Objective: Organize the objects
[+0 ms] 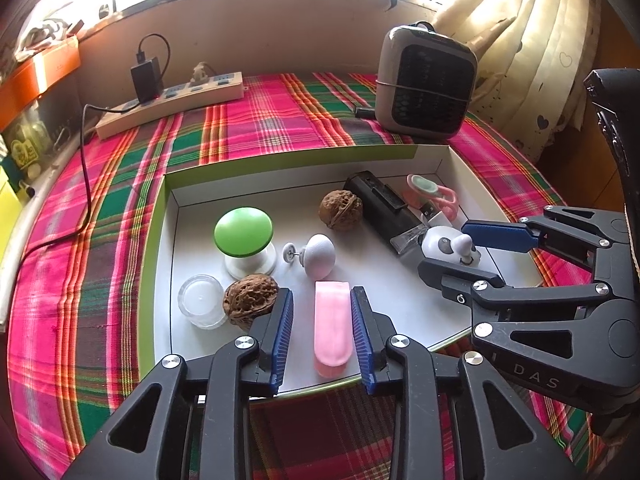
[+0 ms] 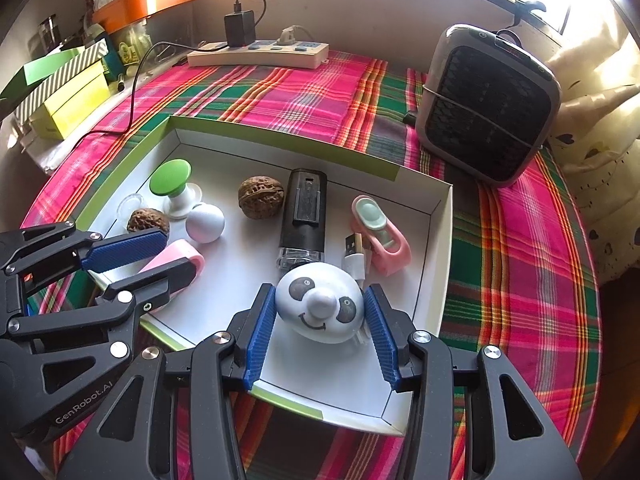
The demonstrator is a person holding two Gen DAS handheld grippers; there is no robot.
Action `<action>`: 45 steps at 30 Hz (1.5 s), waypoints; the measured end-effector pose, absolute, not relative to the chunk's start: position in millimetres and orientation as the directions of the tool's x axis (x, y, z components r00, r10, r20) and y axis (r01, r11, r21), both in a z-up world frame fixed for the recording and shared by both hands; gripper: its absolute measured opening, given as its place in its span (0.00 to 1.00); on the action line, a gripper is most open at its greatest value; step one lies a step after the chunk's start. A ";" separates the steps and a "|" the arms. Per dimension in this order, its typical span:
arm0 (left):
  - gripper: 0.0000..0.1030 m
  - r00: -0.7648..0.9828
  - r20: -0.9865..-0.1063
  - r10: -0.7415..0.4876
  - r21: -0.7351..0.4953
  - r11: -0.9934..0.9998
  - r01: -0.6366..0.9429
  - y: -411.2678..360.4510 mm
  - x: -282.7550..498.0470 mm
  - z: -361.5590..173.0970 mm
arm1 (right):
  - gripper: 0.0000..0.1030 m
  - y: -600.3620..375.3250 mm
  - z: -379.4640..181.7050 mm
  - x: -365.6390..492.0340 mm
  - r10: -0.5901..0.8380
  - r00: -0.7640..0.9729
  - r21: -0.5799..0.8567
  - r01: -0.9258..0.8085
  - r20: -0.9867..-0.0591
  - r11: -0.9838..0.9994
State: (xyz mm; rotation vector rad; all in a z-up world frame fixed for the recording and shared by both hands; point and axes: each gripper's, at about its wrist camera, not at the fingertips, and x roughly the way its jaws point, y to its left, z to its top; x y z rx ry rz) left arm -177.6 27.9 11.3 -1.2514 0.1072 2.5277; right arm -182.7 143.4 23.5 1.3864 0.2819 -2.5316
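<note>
Objects for sorting already lie in the shallow white box [image 1: 454, 160]: two walnuts, a green-capped knob [image 1: 243, 232], a black device [image 1: 382, 208] and more. The left gripper [image 1: 322, 320] stands released, with the pink clip [image 1: 331, 326] lying between its parted pads on the box floor. The right gripper [image 2: 320, 332] brackets the panda-faced egg [image 2: 320, 302], though whether its pads truly press I cannot tell; judging by this, little seems left outside.

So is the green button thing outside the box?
No, the green-topped knob stands inside the white box, near its left wall beside a walnut and a small clear cup.
</note>
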 end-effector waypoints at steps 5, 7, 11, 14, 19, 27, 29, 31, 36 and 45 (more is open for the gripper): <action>0.27 -0.565 -0.788 0.243 -0.067 -0.947 -0.314 27.5 -177.1 11.9 | 0.46 143.1 23.9 -183.1 -0.117 -0.517 -0.052 0.300 -0.848 -0.952; 0.27 -0.565 -0.789 0.242 -0.066 -0.947 -0.313 27.6 -177.2 11.9 | 0.46 143.4 24.0 -182.7 -0.118 -0.518 -0.049 0.296 -0.847 -0.954; 0.28 -0.566 -0.789 0.238 -0.064 -0.949 -0.310 28.0 -177.0 12.6 | 0.46 144.4 23.9 -182.4 -0.120 -0.518 -0.043 0.291 -0.847 -0.956; 0.28 -0.570 -0.785 0.241 -0.066 -0.948 -0.310 27.5 -175.4 13.8 | 0.47 146.0 24.2 -182.9 -0.125 -0.518 -0.030 0.281 -0.846 -0.959; 0.28 -0.580 -0.780 0.236 -0.066 -0.952 -0.298 26.1 -173.3 15.6 | 0.51 146.2 24.2 -179.9 -0.140 -0.521 -0.011 0.276 -0.842 -0.961; 0.28 -0.595 -0.772 0.225 -0.056 -0.956 -0.289 24.3 -167.3 20.6 | 0.52 146.7 26.7 -175.2 -0.140 -0.530 -0.001 0.257 -0.836 -0.966; 0.28 -0.598 -0.770 0.223 -0.056 -0.957 -0.284 24.1 -164.8 22.0 | 0.52 147.5 28.2 -173.5 -0.142 -0.534 0.002 0.253 -0.834 -0.967; 0.28 -0.607 -0.764 0.217 -0.055 -0.960 -0.274 23.3 -161.6 24.4 | 0.52 148.3 29.5 -170.7 -0.141 -0.541 0.004 0.246 -0.829 -0.969; 0.28 -0.637 -0.746 0.192 -0.042 -0.969 -0.243 19.5 -151.3 31.8 | 0.52 147.8 35.7 -159.9 -0.149 -0.567 0.014 0.234 -0.810 -0.972; 0.28 -0.687 -0.712 0.145 -0.017 -0.982 -0.189 12.4 -125.2 37.7 | 0.52 147.1 45.5 -132.1 -0.174 -0.627 0.054 0.206 -0.760 -0.977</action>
